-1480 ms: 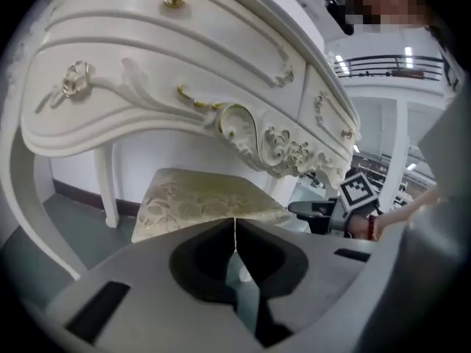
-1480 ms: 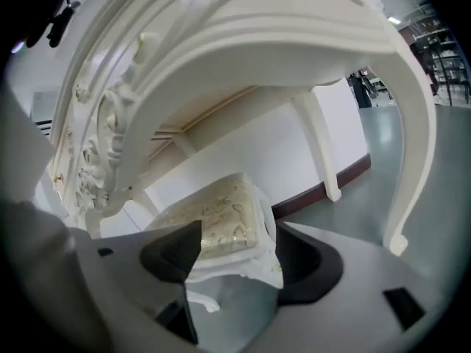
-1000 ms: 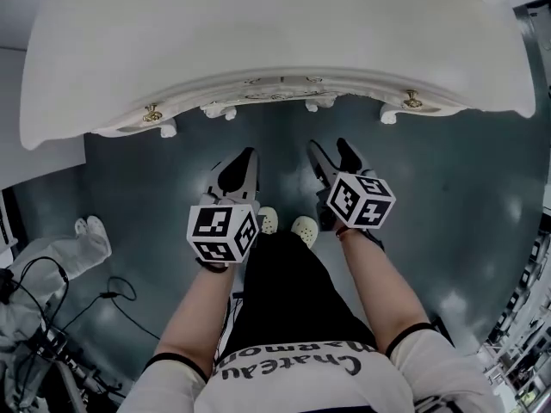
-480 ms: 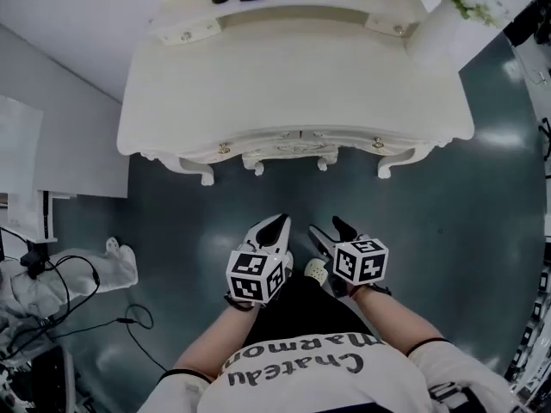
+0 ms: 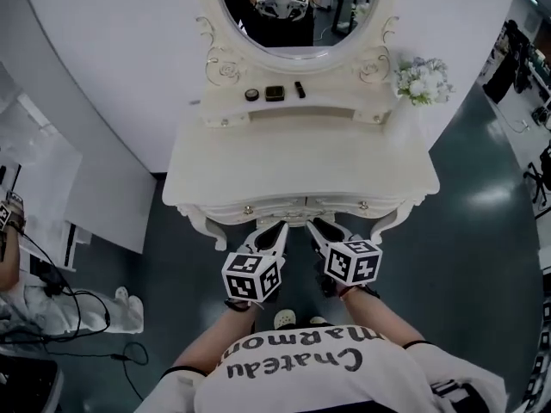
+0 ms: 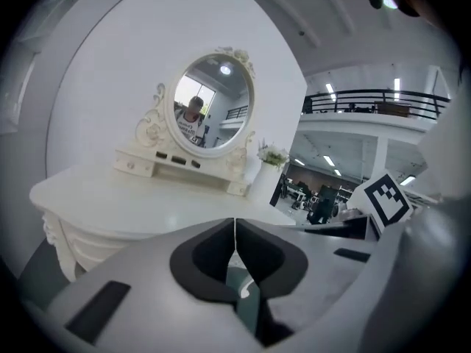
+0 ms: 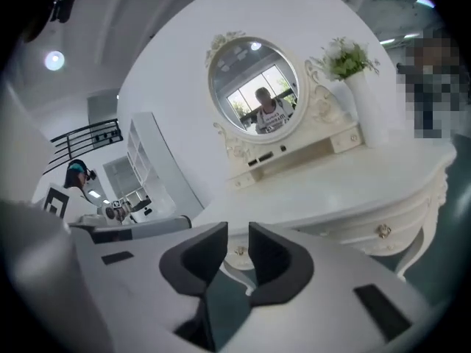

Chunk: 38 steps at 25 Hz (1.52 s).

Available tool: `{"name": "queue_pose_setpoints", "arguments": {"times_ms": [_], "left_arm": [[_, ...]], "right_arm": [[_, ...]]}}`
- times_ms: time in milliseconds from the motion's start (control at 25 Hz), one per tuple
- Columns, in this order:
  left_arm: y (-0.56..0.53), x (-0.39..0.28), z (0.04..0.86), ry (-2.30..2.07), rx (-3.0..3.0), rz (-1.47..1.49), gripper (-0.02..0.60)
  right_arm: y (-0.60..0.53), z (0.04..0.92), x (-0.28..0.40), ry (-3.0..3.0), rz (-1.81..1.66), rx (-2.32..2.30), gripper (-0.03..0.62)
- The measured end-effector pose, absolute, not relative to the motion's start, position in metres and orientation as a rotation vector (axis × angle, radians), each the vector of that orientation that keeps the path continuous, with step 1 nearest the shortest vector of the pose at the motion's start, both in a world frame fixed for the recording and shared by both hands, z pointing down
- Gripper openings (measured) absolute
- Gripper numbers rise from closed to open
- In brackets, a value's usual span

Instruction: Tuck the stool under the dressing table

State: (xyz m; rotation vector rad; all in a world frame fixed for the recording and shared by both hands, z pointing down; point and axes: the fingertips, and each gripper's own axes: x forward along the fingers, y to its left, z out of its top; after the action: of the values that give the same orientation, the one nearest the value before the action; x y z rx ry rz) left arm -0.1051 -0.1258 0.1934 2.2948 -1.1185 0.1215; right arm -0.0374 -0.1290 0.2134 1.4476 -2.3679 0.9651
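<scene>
We face the dressing table [image 5: 258, 172].
Our left gripper [image 5: 277, 229] is pinched together; our right gripper [image 5: 320, 227] has just been closing, a little apart, empty.

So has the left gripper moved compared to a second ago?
Yes. The left gripper now overlaps the dressing table's front edge in the head view; earlier a clear gap separated them.

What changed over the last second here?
Both grippers rose from low over the floor to the front edge of the dressing table; the view now takes in the whole table and mirror. The right gripper has just been closing its fingers on nothing, leaving a narrow gap. The left gripper stayed shut and empty.
</scene>
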Motion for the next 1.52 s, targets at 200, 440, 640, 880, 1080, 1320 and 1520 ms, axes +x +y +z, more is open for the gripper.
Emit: {"name": "queue_pose_setpoints", "arguments": {"times_ms": [200, 440, 640, 880, 1080, 1320, 1520], "left_arm": [[-0.152, -0.120, 0.118, -1.130, 2.385, -0.023, 0.028], [-0.161, -0.132, 0.027, -1.108, 2.522, -0.185, 0.028], [-0.160, -0.139, 0.000, -1.103, 2.584, -0.167, 0.028], [-0.168, -0.147, -0.001, -1.105, 2.591, -0.159, 0.028], [-0.168, -0.147, 0.006, -1.063, 2.595, -0.164, 0.028], [-0.166, -0.153, 0.016, -1.045, 2.572, -0.172, 0.028], [-0.166, -0.155, 0.024, -1.043, 2.560, -0.172, 0.028]], "right_arm": [[-0.154, 0.133, -0.059, -2.551, 0.803, 1.420, 0.089], [-0.165, 0.018, -0.061, -2.797, 0.586, 1.466, 0.048], [-0.160, -0.038, -0.067, -2.844, 0.348, 1.474, 0.043], [-0.168, -0.023, -0.069, -2.703, 0.269, 1.541, 0.041], [-0.170, -0.010, -0.068, -2.656, 0.298, 1.576, 0.037], [-0.167, -0.004, -0.073, -2.622, 0.292, 1.604, 0.037], [-0.163, 0.008, -0.069, -2.586, 0.325, 1.631, 0.037]]}}
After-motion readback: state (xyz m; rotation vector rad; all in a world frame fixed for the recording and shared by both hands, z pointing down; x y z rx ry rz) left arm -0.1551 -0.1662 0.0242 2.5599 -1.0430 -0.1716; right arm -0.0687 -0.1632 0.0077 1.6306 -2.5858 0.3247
